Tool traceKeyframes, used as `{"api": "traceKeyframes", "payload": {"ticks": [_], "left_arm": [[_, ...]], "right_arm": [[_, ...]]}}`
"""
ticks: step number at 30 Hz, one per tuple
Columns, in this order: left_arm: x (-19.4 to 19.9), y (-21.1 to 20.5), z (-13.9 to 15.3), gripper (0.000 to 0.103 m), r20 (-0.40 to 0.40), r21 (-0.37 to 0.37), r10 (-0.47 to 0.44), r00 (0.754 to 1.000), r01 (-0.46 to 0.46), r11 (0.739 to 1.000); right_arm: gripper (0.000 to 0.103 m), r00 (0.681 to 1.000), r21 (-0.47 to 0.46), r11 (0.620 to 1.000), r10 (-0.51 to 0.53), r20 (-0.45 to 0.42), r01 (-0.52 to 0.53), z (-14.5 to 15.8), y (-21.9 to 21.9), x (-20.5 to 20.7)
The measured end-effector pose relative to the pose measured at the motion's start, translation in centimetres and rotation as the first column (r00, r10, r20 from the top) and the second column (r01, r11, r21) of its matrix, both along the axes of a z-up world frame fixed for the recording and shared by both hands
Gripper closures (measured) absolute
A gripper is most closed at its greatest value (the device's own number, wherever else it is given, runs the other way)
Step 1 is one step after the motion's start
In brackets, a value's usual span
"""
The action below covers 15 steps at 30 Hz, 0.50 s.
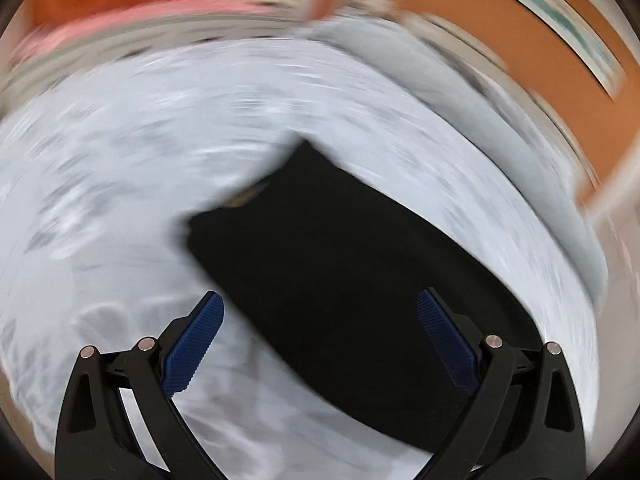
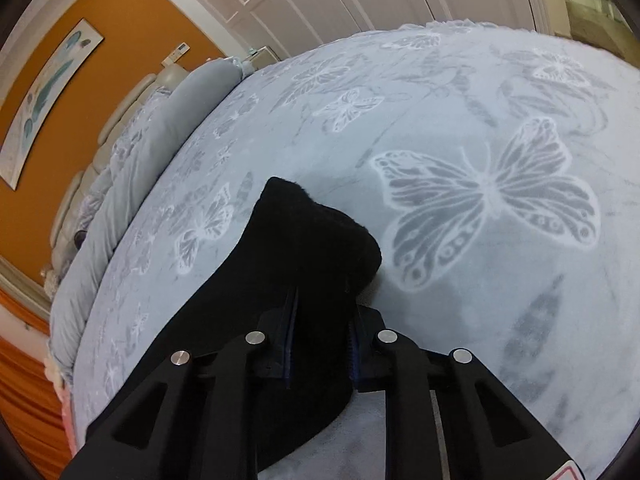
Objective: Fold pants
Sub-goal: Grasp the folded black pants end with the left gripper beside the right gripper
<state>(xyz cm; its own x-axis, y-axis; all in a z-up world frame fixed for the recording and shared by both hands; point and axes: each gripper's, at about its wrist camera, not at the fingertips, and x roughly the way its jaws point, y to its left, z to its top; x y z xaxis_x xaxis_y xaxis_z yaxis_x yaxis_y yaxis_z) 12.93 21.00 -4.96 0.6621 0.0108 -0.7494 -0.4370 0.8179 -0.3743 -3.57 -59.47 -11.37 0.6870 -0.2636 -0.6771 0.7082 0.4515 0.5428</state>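
Right tool pinching the black pants on the bed; left tool, spread, should grip the far edge squarely.

Black pants on pale blue-grey bedspread patterned with white butterflies; orange wall; blue gripper pads.

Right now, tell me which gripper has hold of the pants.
The right gripper: its jaws are pinched on a bunched fold of the black pants. The left gripper stands wide open above them, holding nothing.
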Motion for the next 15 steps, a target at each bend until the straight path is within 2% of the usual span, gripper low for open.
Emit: {"api": "traceKeyframes", "payload": {"ticks": [2,3,5,6,8,10,11,13,15], "left_arm": [[0.0,3.1,-1.8,0.008,-0.063,-0.119,0.081,0.995,-0.088,0.989],[0.3,4.5,-3.5,0.008,-0.122,-0.210,0.101,0.987,-0.125,0.970],[0.8,5.3,-5.0,0.008,-0.152,-0.274,0.107,0.983,-0.146,0.950],[1.0,5.1,-4.6,0.008,-0.141,-0.259,0.109,0.984,-0.143,0.955],[1.8,4.3,-4.1,0.016,-0.100,-0.247,0.065,0.993,-0.088,0.965],[2.6,3.6,-4.5,0.036,-0.107,-0.256,0.034,0.994,-0.061,0.965],[2.9,3.5,-4.7,0.039,-0.115,-0.245,0.037,0.993,-0.064,0.967],[3.4,2.8,-4.2,0.055,-0.113,-0.183,0.042,0.993,-0.062,0.981],[3.5,2.3,-3.8,0.058,-0.109,-0.145,0.035,0.993,-0.051,0.988]], "right_arm": [[0.085,1.000,-0.011,1.000,0.002,-0.009,-0.002,0.0,0.2,0.1],[0.085,1.000,-0.005,1.000,-0.002,-0.003,0.002,0.0,0.2,0.0],[0.083,1.000,0.017,1.000,-0.006,0.018,0.005,-0.2,0.1,-0.2],[0.083,1.000,0.023,1.000,-0.007,0.026,0.006,-0.3,0.0,-0.3],[0.083,1.000,0.017,1.000,0.002,0.028,-0.002,-0.3,0.0,-0.3],[0.087,1.000,-0.004,1.000,0.014,0.018,-0.014,-0.1,0.2,-0.2],[0.088,1.000,-0.023,0.999,0.025,0.014,-0.025,0.3,0.4,0.0],[0.089,0.999,-0.093,0.994,0.049,0.007,-0.048,1.9,1.3,0.4],[0.089,0.996,-0.154,0.985,0.086,0.036,-0.080,4.0,2.7,0.8]]}}
